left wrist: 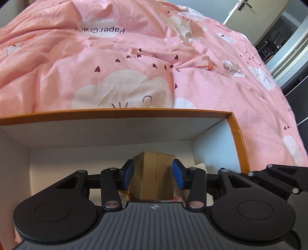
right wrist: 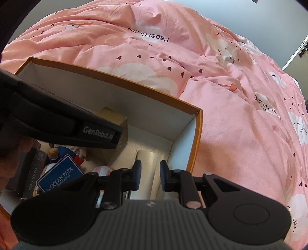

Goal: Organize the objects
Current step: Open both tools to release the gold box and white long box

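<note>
Left tongs (left wrist: 153, 173): wide, blue pads clamping small brown box (left wrist: 154, 173) inside orange-rimmed box (left wrist: 235, 130) | Right tongs (right wrist: 150, 176): narrowly parted, cream tube (right wrist: 147, 173) between pads, contact unclear | Beyond: pink bedcover (right wrist: 240, 125).

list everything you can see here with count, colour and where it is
bedspread: one, pink with white clouds and dark hearts, under and around the box
box: one, orange outside, white inside, open on the bedspread
brown block: one, tan, inside the box, between the left pads
roll: one, cream, lying at the box's right wall, below the right tongs
sign: one, blue with white letters, in the box
plush toy: one, brown and blue, behind the sign
door: one, white, far right
left tongs: black, blue pads, closed on the brown block
right tongs: black, blue pads, apart, over the roll
</note>
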